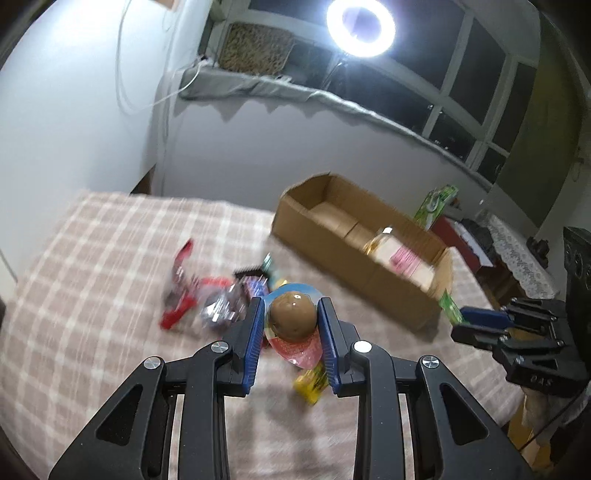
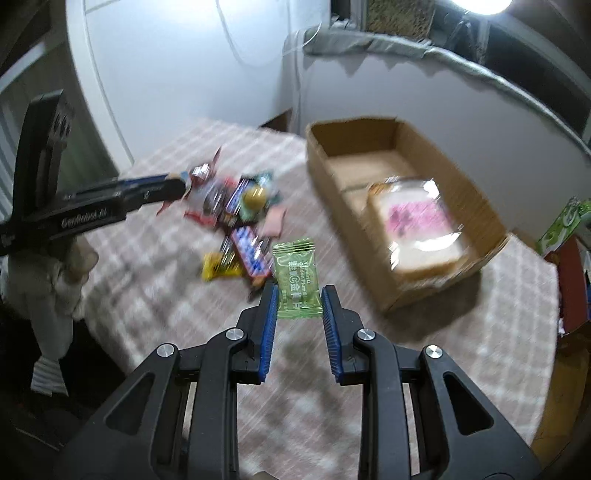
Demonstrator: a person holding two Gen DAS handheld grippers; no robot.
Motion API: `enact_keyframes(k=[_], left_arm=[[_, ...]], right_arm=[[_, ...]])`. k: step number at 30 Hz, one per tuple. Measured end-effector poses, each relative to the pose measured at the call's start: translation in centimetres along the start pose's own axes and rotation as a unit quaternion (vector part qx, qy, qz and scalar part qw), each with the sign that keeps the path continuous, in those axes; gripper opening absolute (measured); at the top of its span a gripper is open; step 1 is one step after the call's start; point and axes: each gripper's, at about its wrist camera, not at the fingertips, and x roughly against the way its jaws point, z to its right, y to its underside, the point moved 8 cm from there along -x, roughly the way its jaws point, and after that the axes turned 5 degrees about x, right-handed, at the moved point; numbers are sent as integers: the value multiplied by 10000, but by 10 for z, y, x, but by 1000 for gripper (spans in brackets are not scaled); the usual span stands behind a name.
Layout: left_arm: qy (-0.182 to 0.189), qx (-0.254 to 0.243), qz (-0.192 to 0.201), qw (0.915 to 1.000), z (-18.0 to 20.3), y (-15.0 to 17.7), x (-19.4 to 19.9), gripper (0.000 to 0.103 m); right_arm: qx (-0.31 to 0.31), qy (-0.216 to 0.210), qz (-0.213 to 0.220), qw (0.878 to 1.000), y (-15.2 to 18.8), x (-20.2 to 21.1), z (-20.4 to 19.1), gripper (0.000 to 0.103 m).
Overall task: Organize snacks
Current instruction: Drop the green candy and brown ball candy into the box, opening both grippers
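My left gripper (image 1: pixel 291 317) is shut on a round brown jelly cup (image 1: pixel 292 314) with a colourful lid and holds it above the checked table. My right gripper (image 2: pixel 297 295) is shut on a green plum-candy sachet (image 2: pixel 296 282), also held above the table. The right gripper shows at the right edge of the left wrist view (image 1: pixel 458 321), with the green sachet (image 1: pixel 450 308) at its tip. The left gripper shows at the left of the right wrist view (image 2: pixel 177 190), over the snack pile (image 2: pixel 236 218). An open cardboard box (image 2: pixel 321 162) holds a wrapped bread slice (image 2: pixel 421 225).
Loose snacks lie on the table: red packets (image 1: pixel 179 291), a yellow bar (image 2: pixel 219 266), a blue-white bar (image 2: pixel 251 254). A green carton (image 2: pixel 565 221) stands beyond the box. The table edge drops at the left of the right wrist view. A ring light (image 1: pixel 360 27) shines above.
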Motion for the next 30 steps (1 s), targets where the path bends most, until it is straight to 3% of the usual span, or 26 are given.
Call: enact_keyframes(k=[6,11,21,30], left_arm=[[182,-176,154,9996,26,-33,-9,27],[322,-183,62,9993,42,-56,-34,27],[340,-227,-133,9991,63,-83,-87,27],[229,-250,-425,9985,63,-76,-127,27]], right_arm=[[-221,190,343,9990,-35,13,35,25],[-364,288,485,9977,-61,11,63,25],[-578,412,365,9968,-95,-30,107,25],[-734,460,112,9962,-102,-71,132,25]])
